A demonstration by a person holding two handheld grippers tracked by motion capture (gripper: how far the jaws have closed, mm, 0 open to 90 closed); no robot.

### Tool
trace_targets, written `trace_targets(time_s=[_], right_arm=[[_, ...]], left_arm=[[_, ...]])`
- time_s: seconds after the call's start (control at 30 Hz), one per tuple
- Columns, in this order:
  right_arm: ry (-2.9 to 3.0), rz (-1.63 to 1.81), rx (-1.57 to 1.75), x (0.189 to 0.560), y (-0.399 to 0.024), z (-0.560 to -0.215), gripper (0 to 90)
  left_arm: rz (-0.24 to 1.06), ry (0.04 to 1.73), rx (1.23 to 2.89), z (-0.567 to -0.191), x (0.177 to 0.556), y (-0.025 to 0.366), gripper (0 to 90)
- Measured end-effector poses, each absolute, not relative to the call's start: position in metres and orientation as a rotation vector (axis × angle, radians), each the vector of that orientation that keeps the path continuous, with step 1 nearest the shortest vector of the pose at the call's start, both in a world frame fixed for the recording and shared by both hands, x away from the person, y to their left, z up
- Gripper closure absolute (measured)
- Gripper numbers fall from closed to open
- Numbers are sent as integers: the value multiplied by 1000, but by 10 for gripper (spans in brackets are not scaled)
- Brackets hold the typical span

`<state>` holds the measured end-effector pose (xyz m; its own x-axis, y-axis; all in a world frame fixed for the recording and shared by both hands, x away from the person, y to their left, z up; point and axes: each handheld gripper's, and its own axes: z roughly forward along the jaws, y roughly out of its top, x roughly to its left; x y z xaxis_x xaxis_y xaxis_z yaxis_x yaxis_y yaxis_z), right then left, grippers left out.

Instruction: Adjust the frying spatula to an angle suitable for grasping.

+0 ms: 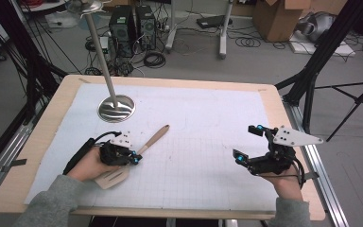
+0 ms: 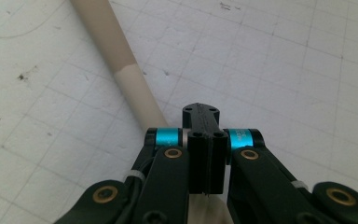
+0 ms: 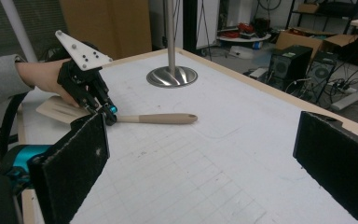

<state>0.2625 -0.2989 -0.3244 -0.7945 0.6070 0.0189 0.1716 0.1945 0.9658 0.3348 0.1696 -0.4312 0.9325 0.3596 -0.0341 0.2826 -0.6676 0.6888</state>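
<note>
A wooden spatula (image 1: 153, 139) lies on the white gridded mat (image 1: 203, 118), handle toward the far right, blade (image 1: 111, 178) near the front by the left hand. My left gripper (image 1: 136, 159) is shut, its tips down on the handle close to the blade. In the left gripper view the pads (image 2: 206, 135) are pressed together with nothing between them, and the spatula handle (image 2: 121, 60) runs underneath. My right gripper (image 1: 246, 142) rests at the mat's right side, open and holding nothing. Its view shows wide-apart jaws (image 3: 205, 163), the spatula (image 3: 158, 118) and the left gripper (image 3: 109, 111) beyond.
A metal stand with a round base (image 1: 116, 109) and a tall pole rises at the mat's far left, also in the right gripper view as the stand (image 3: 171, 76). Wooden table edges (image 1: 283, 109) border the mat. Computers, cables and boxes sit on the floor beyond.
</note>
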Motion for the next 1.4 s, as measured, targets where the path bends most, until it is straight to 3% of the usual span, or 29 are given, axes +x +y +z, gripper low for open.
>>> trace_targets(time_s=[0.4,0.67,1.1,1.4], right_arm=[[2119,1628,727,262,-298,-325,23],[2111,1636,719,263,-297,-324,23],[2105,1645,733,262,-301,-325,23],[2114,1636,729,264,-298,-325,24]], left_arm=[[102,481,2294,-432,337,181,898],[181,561,2148,-417,351,198,898],[131,633,2141,-432,378,196,897],[103,594,2200,-441,377,183,897]])
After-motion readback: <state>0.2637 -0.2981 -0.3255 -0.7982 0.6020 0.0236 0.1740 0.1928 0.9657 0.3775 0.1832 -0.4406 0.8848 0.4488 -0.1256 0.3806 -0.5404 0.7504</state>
